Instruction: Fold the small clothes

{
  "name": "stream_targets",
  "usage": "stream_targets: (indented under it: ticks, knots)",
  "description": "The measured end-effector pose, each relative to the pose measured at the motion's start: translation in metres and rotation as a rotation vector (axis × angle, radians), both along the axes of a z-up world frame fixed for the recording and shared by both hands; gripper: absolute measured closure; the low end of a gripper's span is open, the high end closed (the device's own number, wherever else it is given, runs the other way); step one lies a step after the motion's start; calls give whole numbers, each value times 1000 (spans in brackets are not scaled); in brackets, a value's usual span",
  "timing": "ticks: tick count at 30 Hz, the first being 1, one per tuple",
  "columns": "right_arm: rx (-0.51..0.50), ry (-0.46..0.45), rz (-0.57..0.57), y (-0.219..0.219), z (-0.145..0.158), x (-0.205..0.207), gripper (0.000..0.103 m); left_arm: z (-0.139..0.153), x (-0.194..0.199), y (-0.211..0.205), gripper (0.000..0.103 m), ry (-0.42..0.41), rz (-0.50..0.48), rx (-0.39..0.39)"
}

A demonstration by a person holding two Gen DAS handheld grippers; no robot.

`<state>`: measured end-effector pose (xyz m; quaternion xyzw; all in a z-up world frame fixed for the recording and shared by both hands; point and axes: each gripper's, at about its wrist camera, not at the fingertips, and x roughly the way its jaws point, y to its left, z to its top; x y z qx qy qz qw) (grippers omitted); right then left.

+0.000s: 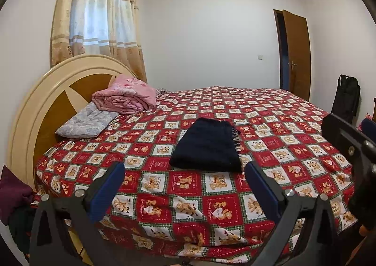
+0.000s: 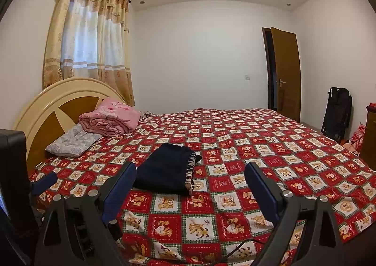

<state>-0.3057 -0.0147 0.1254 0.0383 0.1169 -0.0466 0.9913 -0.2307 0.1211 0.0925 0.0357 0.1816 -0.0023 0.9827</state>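
A dark navy folded garment [image 1: 206, 145] lies flat on the red teddy-bear bedspread [image 1: 164, 200], with a striped piece peeking out along its right edge. It also shows in the right wrist view [image 2: 165, 168]. My left gripper [image 1: 185, 169] is open and empty, held just short of the garment's near edge. My right gripper [image 2: 190, 174] is open and empty, with the garment between and beyond its fingers, nearer the left finger [image 2: 121, 186]. The right gripper's body shows at the right edge of the left wrist view [image 1: 347, 146].
A folded pink blanket [image 1: 127, 97] and a grey pillow [image 1: 87, 120] lie by the round headboard [image 1: 28, 111]. The bedspread [image 2: 282, 148] stretches far right. A brown door [image 2: 285, 71] and a black bag [image 2: 337, 113] stand by the far wall.
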Motion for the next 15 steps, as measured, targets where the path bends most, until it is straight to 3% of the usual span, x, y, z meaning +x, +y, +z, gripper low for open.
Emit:
stream_targets:
  ticks: [15]
  knots:
    - [6, 7, 1, 1, -2, -1, 9, -2, 2, 3, 0, 4, -12, 1]
